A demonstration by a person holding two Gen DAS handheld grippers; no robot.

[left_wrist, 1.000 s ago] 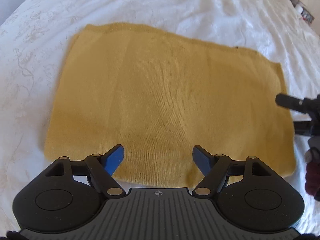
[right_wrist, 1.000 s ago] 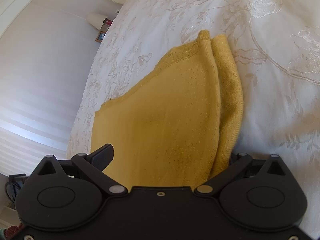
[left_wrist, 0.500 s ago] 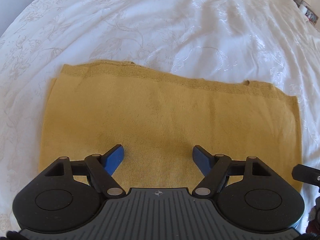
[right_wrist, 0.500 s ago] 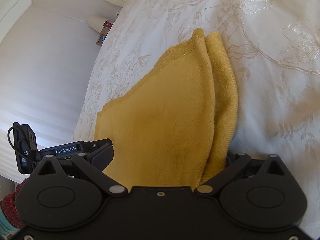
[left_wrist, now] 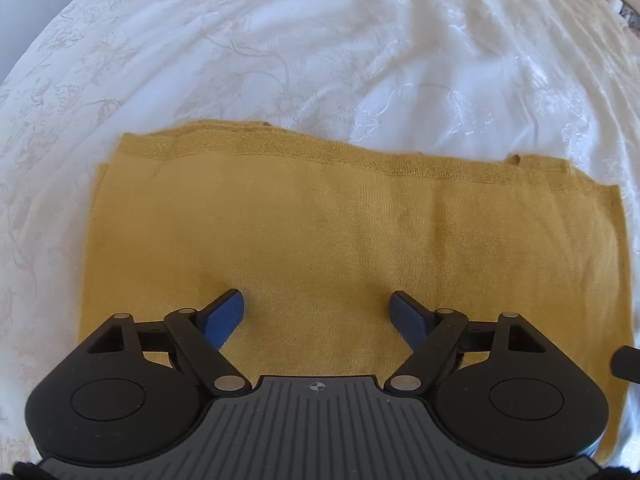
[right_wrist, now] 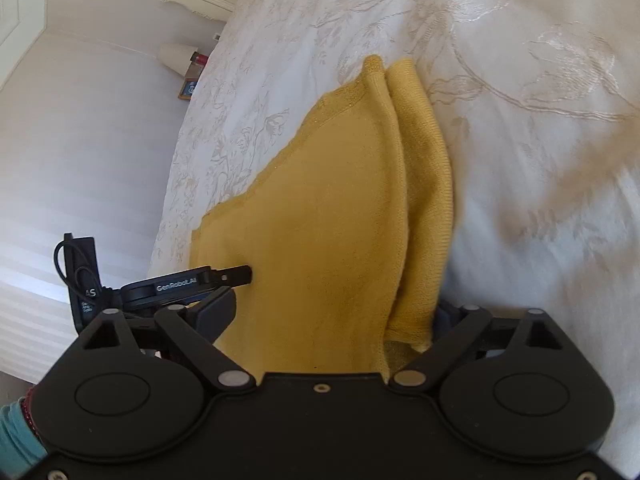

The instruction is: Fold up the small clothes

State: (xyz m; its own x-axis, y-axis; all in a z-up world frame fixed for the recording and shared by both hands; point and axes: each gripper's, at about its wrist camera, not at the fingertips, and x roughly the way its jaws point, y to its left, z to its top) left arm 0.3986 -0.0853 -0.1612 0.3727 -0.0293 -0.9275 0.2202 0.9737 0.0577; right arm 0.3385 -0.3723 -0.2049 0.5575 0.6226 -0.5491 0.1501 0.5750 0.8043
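A mustard-yellow knit garment (left_wrist: pixel 340 232) lies folded in a flat rectangle on the white bed. My left gripper (left_wrist: pixel 318 314) is open and empty, its blue fingertips (left_wrist: pixel 224 314) over the garment's near part. In the right wrist view the same garment (right_wrist: pixel 328 232) runs away from the camera, its layered folded edge on the right. My right gripper (right_wrist: pixel 332 316) is open, with the garment's near end lying between its fingers; the right finger is mostly hidden by cloth. The left gripper (right_wrist: pixel 192 284) shows at that view's left.
The white embroidered bedspread (left_wrist: pixel 320 60) surrounds the garment. A pale wall (right_wrist: pixel 80 140), a lamp (right_wrist: pixel 176 56) and small items on a nightstand stand beyond the bed's far side. The person's sleeve (right_wrist: pixel 16 436) is at lower left.
The left gripper has pulled back toward the garment's near edge, so more bedspread shows beyond. The left gripper has come into the right wrist view from the left. Both stay open.
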